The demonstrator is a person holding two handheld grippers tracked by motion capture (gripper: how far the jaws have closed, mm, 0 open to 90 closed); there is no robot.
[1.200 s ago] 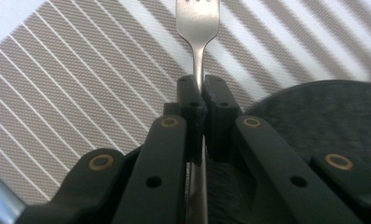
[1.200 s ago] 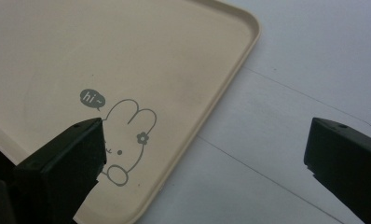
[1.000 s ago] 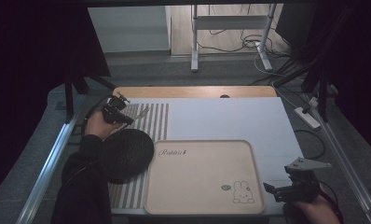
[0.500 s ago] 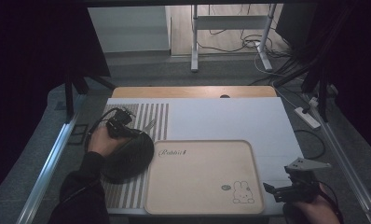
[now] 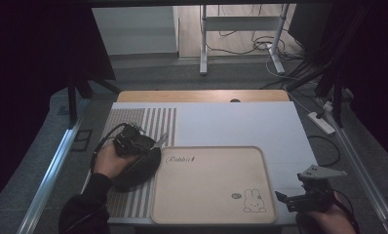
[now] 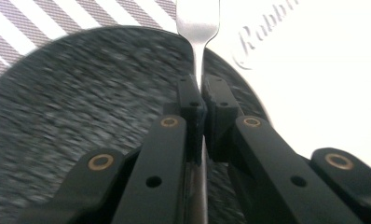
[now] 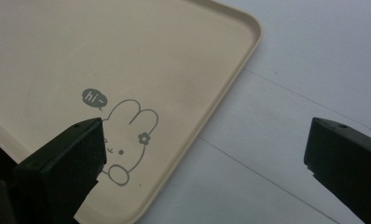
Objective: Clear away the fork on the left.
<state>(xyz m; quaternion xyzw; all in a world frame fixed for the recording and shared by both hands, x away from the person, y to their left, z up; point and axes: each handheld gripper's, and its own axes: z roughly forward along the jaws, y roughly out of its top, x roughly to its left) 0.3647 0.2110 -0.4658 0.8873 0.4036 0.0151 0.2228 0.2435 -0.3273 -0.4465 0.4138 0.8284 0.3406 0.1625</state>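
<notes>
- The left gripper (image 5: 155, 142) sits over the dark speckled plate (image 5: 136, 168), its jaws clenched on the handle of a silver fork (image 6: 197, 28).
- From the left gripper view, the fork's wide end pokes out past the plate's rim, toward the "Rabbit" lettering on the tray (image 6: 323, 70).
- The beige tray (image 5: 209, 187) lies flat at the near middle of the table, with a rabbit drawing in its near right corner; the plate touches or slightly overlaps its left edge.
- The right gripper (image 5: 287, 201) hovers at the table's near right corner, just off the tray, jaws spread wide with nothing between them.
- A white table cover (image 5: 231, 122) with a grey-striped band on its left lies over a wooden table (image 5: 202, 96).
- Beyond the table: grey floor, a white metal stand (image 5: 241, 29), loose cables and a power strip (image 5: 321, 122).
</notes>
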